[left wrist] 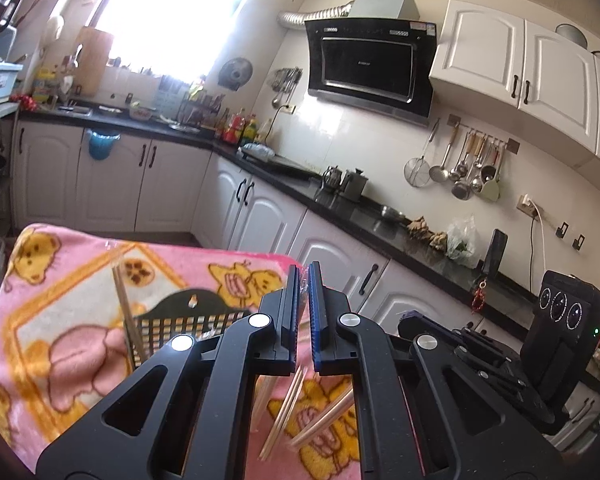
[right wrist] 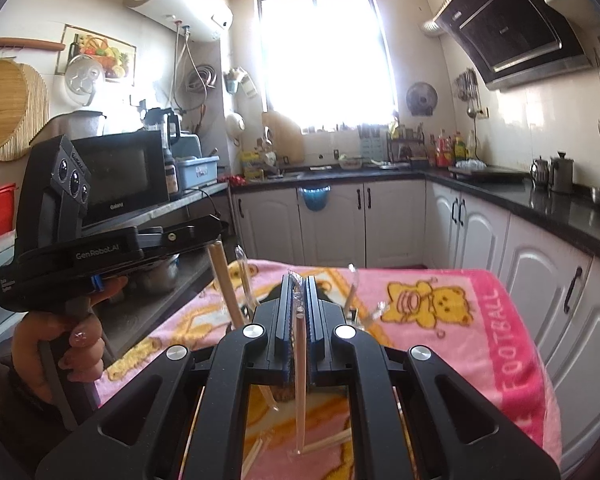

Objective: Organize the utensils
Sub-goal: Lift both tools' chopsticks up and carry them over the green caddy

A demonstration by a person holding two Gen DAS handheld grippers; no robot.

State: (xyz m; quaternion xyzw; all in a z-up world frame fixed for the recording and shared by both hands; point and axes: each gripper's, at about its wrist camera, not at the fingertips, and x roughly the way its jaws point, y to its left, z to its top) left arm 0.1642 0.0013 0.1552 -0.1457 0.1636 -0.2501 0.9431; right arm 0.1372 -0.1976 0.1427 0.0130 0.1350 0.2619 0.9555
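Observation:
In the left wrist view my left gripper (left wrist: 304,276) is shut, and a thin strip of crinkled clear plastic shows between its blue pads. Below it, several loose wooden chopsticks (left wrist: 284,412) lie on the pink cartoon blanket (left wrist: 60,320). A black slotted holder (left wrist: 188,320) stands on the blanket with a chopstick (left wrist: 126,312) leaning in it. In the right wrist view my right gripper (right wrist: 299,280) is shut on a pale stick in a clear sleeve (right wrist: 299,380), which hangs down from the jaws. A hand (right wrist: 80,340) holds the left gripper (right wrist: 220,226) to its left.
A black countertop (left wrist: 380,224) on white cabinets runs along the right wall, with kettles (left wrist: 346,182), a bowl and bags on it. Ladles (left wrist: 464,168) hang above. A microwave (right wrist: 120,176) sits on the left shelf. More clear-wrapped sticks (right wrist: 246,280) poke up by the holder.

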